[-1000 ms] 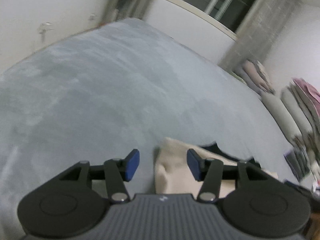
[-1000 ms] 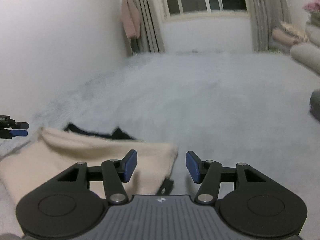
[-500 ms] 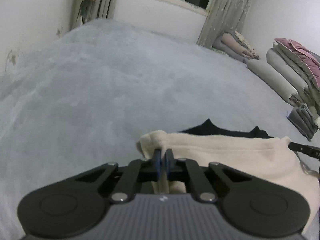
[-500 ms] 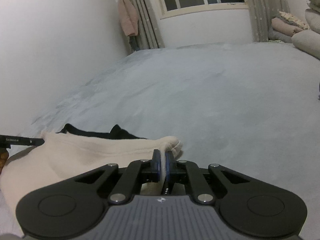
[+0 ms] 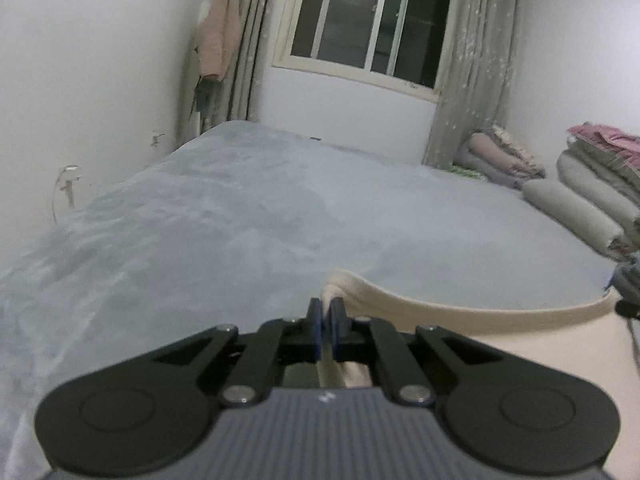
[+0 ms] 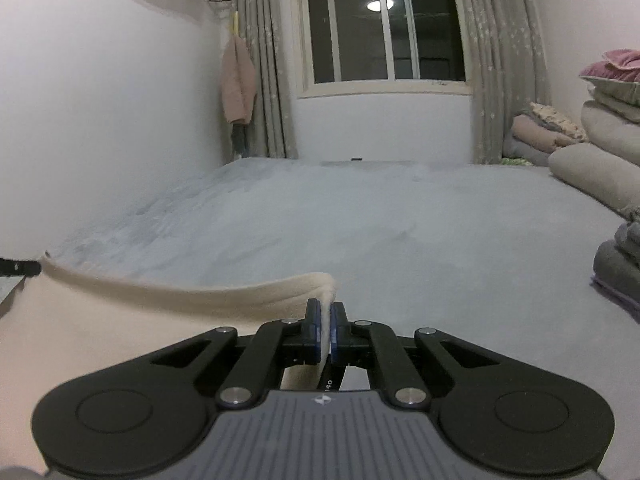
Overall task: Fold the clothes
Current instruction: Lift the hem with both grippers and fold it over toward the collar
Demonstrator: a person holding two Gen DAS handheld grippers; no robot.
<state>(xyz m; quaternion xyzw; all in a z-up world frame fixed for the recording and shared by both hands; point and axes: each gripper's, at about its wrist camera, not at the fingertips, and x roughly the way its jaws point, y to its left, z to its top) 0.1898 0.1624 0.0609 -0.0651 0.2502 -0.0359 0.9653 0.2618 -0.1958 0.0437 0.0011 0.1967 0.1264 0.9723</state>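
While the left gripper (image 5: 326, 312) is pinching one corner of a cream fleece garment (image 5: 460, 314) between its blue pads (image 5: 316, 322), the right gripper (image 6: 325, 316) is clamping the opposite corner in the same way, its jaws closed tight on the fabric. The garment's top edge is hanging in a shallow sag between the two tools, raised above the grey-blue bed cover (image 5: 248, 216), with the rest of the cloth spreading below the edge toward the cameras. In the left wrist view the edge is running from the pinched corner off to the right, where the dark tip of the other tool is just showing at the frame border. In the right wrist view the same edge (image 6: 192, 292) is running leftward to the black tip of the left tool at the far left border.

Beyond the garment, the bed cover is stretching away to a wall with a dark window (image 6: 384, 28) flanked by grey patterned curtains (image 6: 490, 60). A pink jacket (image 6: 238, 80) is hanging beside the left curtain. Rolled and stacked bedding (image 5: 580, 208) is lying along the right side of the bed, with a pink quilt (image 6: 616, 64) sitting on top of the pile.
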